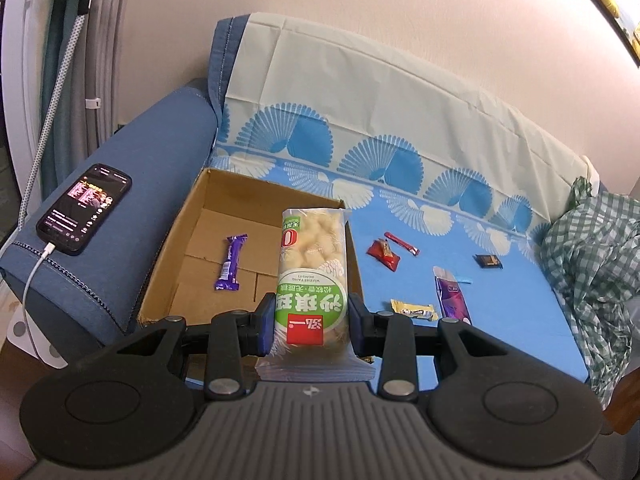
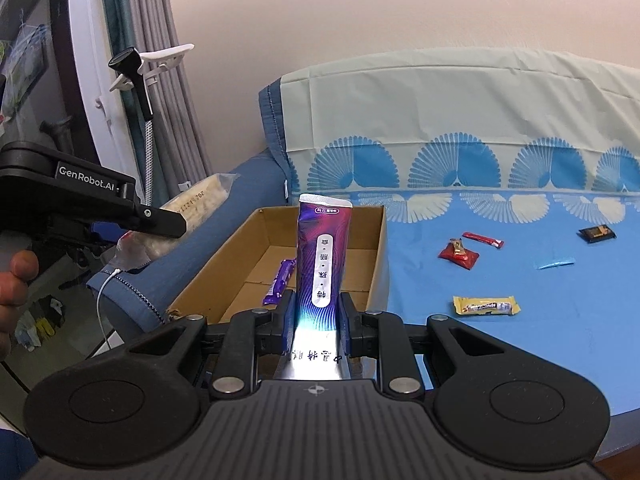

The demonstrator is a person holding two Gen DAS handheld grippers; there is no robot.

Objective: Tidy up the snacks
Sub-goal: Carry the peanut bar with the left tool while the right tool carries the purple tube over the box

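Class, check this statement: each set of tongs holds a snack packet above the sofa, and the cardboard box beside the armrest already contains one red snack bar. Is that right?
Not quite. The bar lying in the cardboard box is purple, not red; the left wrist view shows it. The rest stands: the left tongs hold a green-and-white packet, and the right tongs hold a purple packet.

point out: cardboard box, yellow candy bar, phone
cardboard box (image 1: 188, 216): left wrist view, inner left wall.
yellow candy bar (image 2: 486, 305): right wrist view, middle of the wrapper.
phone (image 1: 84, 208): left wrist view, centre of the lit screen.
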